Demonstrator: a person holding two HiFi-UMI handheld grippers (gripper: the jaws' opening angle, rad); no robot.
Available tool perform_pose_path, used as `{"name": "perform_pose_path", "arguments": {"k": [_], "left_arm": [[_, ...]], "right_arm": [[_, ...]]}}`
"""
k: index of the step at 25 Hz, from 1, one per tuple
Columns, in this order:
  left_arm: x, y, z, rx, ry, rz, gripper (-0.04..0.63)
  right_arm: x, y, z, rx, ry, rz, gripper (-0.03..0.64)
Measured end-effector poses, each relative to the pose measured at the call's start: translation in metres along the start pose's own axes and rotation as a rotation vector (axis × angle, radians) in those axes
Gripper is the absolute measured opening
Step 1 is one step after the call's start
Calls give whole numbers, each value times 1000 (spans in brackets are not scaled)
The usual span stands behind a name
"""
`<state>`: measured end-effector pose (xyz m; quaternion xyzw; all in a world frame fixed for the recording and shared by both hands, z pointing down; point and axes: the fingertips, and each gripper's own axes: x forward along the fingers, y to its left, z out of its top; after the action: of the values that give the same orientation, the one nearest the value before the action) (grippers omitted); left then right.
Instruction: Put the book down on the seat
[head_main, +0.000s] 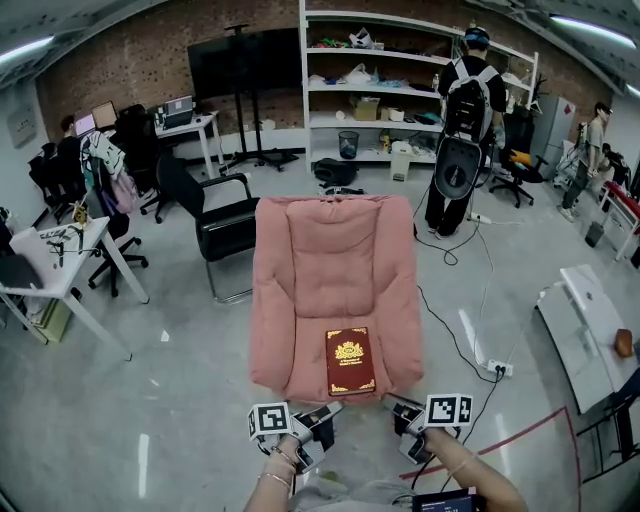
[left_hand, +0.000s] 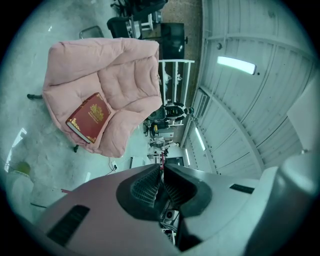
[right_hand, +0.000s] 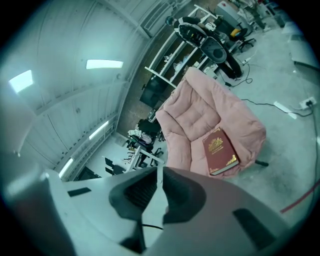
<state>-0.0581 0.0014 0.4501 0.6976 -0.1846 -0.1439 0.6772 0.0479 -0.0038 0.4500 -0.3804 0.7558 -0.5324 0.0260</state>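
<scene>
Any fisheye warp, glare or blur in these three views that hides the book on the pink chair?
Head view: even light, fisheye bows the shelving, yet the book reads sharp on the pink chair. Left gripper view: dark round vignette, greenish cast, ceiling light blown out; book clear. Right gripper view: same vignette and cast; book clear.

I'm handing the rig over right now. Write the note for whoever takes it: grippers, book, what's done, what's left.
Left hand-held gripper: jaws together, empty.
Right hand-held gripper: jaws together, empty.
Book: lies flat, cover up, at the front of the pink armchair's seat, touched by neither gripper.
Done: the book is down on the seat.
Left: nothing apparent; both grippers sit just short of the chair's front edge.
</scene>
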Motion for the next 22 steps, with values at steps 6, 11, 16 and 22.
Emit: {"name": "perform_pose_path", "arguments": {"k": [6, 11, 16, 22], "left_arm": [[2, -11, -19, 15, -28, -5, 20], [1, -21, -46, 15, -65, -21, 17], [-3, -17, -85, 1, -84, -6, 15], [-13, -22, -128, 8, -97, -4, 15]], "right_arm": [[-26, 1, -10, -61, 12, -22, 19], [-48, 11, -22, -75, 23, 15, 17], [-75, 15, -37, -84, 34, 42, 17], [-103, 21, -61, -91, 49, 80, 17]]}}
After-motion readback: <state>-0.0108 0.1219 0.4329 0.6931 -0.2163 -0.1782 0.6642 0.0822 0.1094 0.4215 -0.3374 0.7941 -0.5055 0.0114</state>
